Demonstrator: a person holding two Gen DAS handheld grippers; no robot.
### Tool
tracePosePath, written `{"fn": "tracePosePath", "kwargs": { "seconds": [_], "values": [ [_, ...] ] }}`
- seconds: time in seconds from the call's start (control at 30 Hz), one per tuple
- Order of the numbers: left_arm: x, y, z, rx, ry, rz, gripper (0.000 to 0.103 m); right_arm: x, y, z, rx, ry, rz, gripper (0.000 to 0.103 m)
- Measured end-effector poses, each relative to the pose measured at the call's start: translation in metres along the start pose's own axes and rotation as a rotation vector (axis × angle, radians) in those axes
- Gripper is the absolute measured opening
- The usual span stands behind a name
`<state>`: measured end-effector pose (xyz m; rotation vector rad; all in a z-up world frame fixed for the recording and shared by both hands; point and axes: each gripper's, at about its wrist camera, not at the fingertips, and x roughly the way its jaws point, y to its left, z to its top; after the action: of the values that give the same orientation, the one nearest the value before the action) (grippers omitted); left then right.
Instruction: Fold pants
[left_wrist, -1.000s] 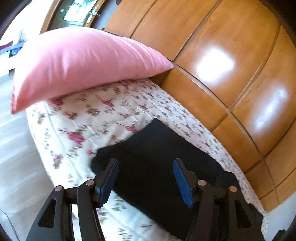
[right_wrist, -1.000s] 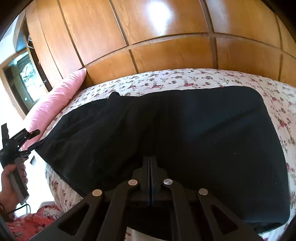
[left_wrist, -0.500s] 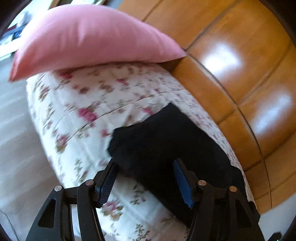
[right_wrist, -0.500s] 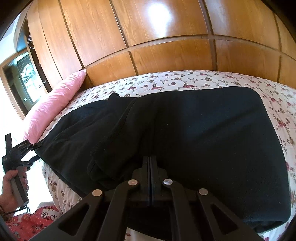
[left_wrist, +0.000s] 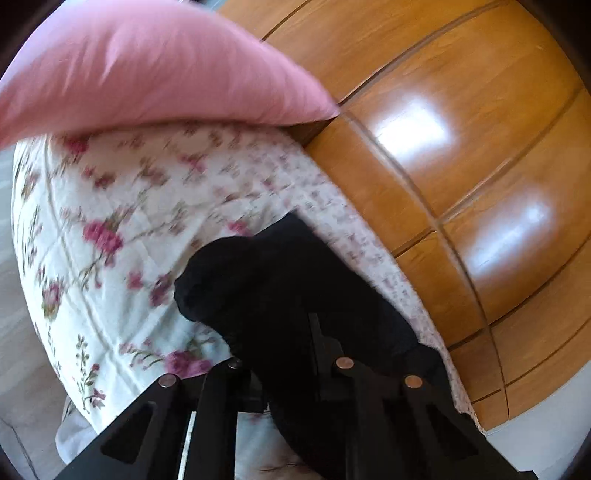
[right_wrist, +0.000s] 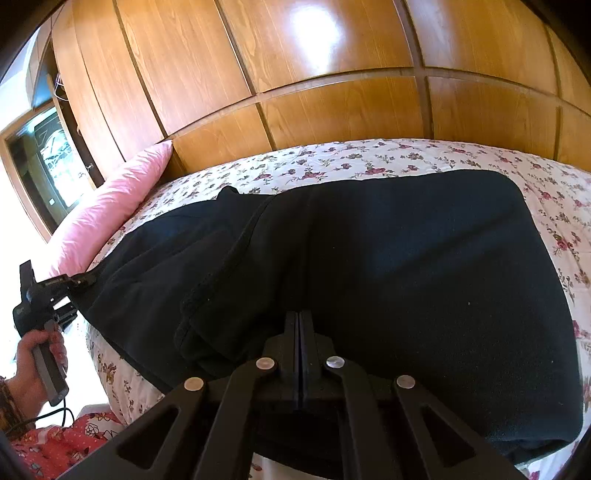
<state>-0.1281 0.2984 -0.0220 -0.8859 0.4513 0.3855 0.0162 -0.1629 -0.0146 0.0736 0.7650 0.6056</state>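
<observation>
Black pants (right_wrist: 388, 266) lie spread across the floral bed cover (right_wrist: 369, 158), partly folded with a seam ridge left of middle. My right gripper (right_wrist: 300, 321) is shut, pinching the near edge of the pants. My left gripper (left_wrist: 291, 332) is shut on the leg end of the pants (left_wrist: 266, 280), its fingers buried in black cloth. It also shows in the right wrist view (right_wrist: 79, 282), held by a hand at the bed's left side, clamped on the pants' left end.
A pink pillow (left_wrist: 147, 66) lies at the head of the bed, seen too in the right wrist view (right_wrist: 110, 214). Glossy wooden wall panels (right_wrist: 295, 74) run along the bed's far side. A window (right_wrist: 48, 162) is at far left.
My left gripper moved in toward the leg end and closed on it; it was open before. The cloth near my right gripper bunched into a fold. The right gripper stayed shut in place.
</observation>
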Motion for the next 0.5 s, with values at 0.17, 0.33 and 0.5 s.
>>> {"fn": "tracePosePath", "kwargs": {
  "seconds": [0.17,0.33,0.5],
  "values": [
    [-0.032,-0.062,0.006,0.170,-0.071,-0.161,0.013,0.000,-0.001,0.000,0.001,0.000,0.000,0.004],
    [-0.049,-0.130,-0.001,0.311,-0.066,-0.348,0.013,0.001,-0.001,-0.001,0.010,0.000,0.000,0.004],
    [-0.055,-0.195,-0.012,0.403,-0.018,-0.533,0.013,0.002,-0.003,0.001,0.027,0.012,0.004,0.004]
  ]
}}
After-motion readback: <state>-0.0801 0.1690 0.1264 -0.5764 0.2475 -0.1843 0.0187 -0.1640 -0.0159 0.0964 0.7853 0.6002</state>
